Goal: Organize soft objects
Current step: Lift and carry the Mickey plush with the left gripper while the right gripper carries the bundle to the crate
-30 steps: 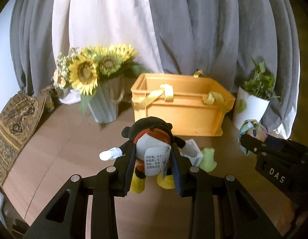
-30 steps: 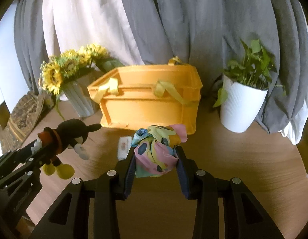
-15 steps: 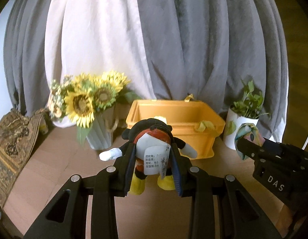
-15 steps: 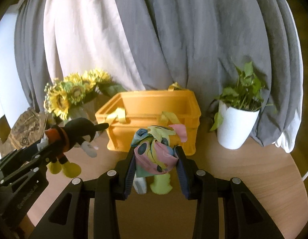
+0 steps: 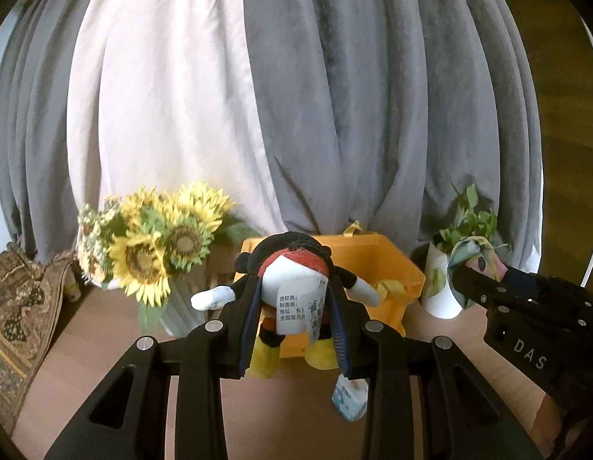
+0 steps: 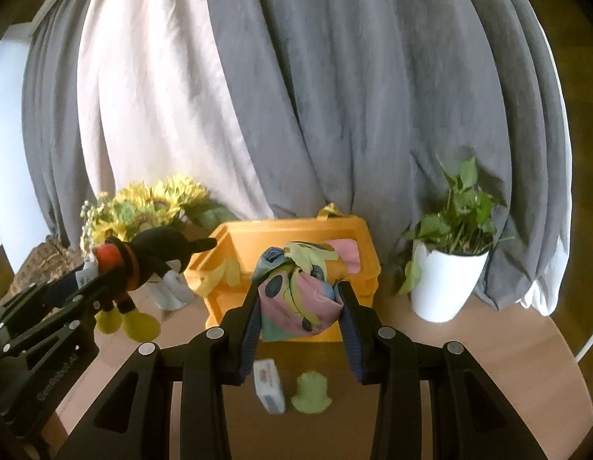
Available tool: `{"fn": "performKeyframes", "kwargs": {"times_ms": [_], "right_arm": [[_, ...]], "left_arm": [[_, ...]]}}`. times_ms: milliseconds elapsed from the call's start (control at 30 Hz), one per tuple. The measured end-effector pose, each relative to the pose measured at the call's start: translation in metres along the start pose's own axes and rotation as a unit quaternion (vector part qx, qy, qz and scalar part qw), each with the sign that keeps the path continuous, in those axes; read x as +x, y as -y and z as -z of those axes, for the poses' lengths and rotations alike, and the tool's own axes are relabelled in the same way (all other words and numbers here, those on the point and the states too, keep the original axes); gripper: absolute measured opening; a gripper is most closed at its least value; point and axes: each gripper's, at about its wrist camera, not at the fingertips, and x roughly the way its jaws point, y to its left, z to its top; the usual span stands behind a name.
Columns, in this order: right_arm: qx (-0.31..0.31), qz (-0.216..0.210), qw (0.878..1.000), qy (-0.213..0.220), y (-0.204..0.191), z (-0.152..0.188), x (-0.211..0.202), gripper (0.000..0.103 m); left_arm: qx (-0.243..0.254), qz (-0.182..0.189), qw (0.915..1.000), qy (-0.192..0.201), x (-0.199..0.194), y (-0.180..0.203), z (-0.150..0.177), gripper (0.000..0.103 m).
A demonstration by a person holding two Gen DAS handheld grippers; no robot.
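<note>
My left gripper (image 5: 294,306) is shut on a black, red and white mouse plush (image 5: 292,268) with yellow feet, held in the air in front of the yellow crate (image 5: 392,264). The plush also shows in the right wrist view (image 6: 143,264). My right gripper (image 6: 298,306) is shut on a pastel patterned cloth bundle (image 6: 300,299), held above the table before the crate (image 6: 288,230). The bundle also shows at the right of the left wrist view (image 5: 474,257). A small green soft toy (image 6: 311,387) lies on the table below.
A sunflower vase (image 5: 158,253) stands left of the crate and a white pot with a green plant (image 6: 445,283) stands right of it. A small white packet (image 6: 269,383) lies on the wooden table beside the green toy. Grey and white curtains hang behind.
Both grippers have risen with their loads; the crate and table now sit lower in both views, and the packet and green toy have come into sight below the right gripper.
</note>
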Motion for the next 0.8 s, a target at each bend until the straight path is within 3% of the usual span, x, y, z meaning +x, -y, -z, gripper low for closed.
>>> {"fn": "performKeyframes", "kwargs": {"times_ms": [800], "right_arm": [[0.008,0.004,1.000,0.023,0.001,-0.044,0.052,0.039]], "left_arm": [[0.023,0.024,0.9986,0.041,0.060,-0.003,-0.047,0.030]]}}
